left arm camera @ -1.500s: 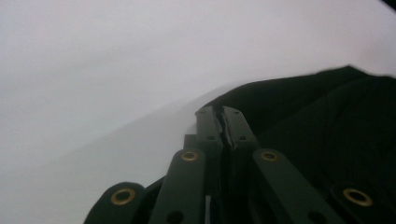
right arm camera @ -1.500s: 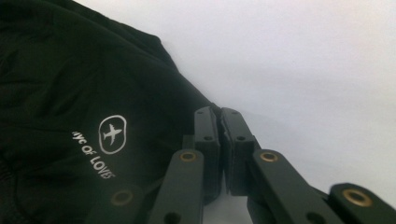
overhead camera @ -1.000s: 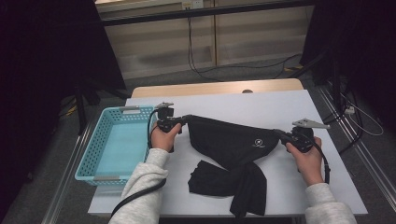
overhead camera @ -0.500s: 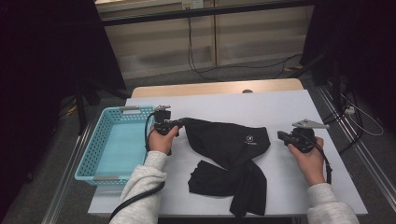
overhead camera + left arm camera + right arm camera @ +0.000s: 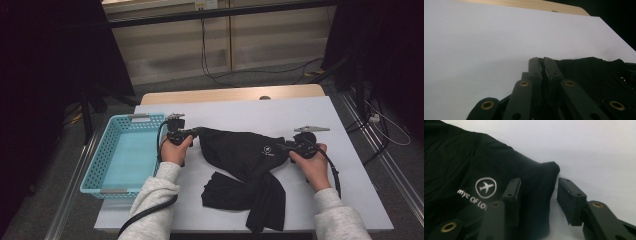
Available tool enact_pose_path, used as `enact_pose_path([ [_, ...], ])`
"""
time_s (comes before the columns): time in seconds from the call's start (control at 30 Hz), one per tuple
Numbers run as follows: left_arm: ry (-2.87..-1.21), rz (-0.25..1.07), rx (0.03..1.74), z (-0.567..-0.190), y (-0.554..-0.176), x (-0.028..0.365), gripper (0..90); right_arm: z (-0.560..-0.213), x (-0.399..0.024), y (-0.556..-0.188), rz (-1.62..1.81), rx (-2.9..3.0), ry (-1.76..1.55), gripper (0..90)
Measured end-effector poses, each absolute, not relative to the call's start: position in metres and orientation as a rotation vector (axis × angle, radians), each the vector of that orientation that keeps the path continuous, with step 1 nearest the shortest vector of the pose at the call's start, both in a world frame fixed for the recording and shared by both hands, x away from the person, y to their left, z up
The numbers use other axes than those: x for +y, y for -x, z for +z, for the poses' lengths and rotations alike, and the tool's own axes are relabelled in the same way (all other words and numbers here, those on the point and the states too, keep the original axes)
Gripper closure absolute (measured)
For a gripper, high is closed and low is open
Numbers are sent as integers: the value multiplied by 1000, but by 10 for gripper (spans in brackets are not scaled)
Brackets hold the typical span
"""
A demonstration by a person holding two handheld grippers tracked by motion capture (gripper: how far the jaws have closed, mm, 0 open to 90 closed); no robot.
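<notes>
A black garment (image 5: 245,150) with a small white plane logo (image 5: 486,187) lies crumpled on the white table (image 5: 350,165). My left gripper (image 5: 196,132) is shut on the garment's left corner, and the cloth (image 5: 594,72) is pinched between the closed jaws of this gripper (image 5: 543,62). My right gripper (image 5: 282,146) sits at the garment's right corner. Its jaws have just been opening and now stand apart in the right gripper view (image 5: 539,185). The corner of the garment (image 5: 461,157) lies loose between them, with a gap to the right pad (image 5: 569,197).
A light blue plastic basket (image 5: 125,150) stands at the table's left edge, close to my left hand. A strip of bare wood (image 5: 230,94) runs along the table's far edge. Cables lie on the floor beyond it.
The garment was stretched between both grippers. The right jaws have opened and let its right corner go. The cloth has sagged onto the table, and the right hand has sunk slightly toward it.
</notes>
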State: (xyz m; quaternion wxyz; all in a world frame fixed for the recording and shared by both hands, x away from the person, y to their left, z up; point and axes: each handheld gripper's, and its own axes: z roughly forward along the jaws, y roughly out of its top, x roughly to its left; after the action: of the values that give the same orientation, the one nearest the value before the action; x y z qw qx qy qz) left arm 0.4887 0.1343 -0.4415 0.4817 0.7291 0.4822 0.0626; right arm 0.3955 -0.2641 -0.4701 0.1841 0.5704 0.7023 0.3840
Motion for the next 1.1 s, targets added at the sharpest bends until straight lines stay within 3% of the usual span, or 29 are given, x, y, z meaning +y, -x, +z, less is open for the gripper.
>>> enact_pose_path([
  [0.03, -1779, 160, 1179, -442, -489, 135, 840, -469, -265, -396, 1094, 1988, -1603, 790],
  [0.07, -1775, 159, 1181, -443, -489, 135, 831, -469, -265, -395, 1125, 1994, -1598, 854],
  [0.17, -1772, 171, 1189, -445, -489, 136, 754, -465, -269, -393, 1126, 1964, -1578, 869],
  [0.4, -1805, 152, 1183, -450, -489, 128, 364, -461, -280, -386, 1148, 1920, -1609, 868],
  [0.83, -1941, 179, 1154, -467, -489, 119, 367, -465, -280, -384, 1130, 1933, -1608, 864],
  [1.0, -1949, 214, 1164, -468, -493, 117, 511, -464, -282, -384, 1136, 1922, -1613, 865],
  [1.1, -1977, 220, 1151, -467, -493, 115, 546, -464, -283, -383, 1134, 1926, -1607, 865],
])
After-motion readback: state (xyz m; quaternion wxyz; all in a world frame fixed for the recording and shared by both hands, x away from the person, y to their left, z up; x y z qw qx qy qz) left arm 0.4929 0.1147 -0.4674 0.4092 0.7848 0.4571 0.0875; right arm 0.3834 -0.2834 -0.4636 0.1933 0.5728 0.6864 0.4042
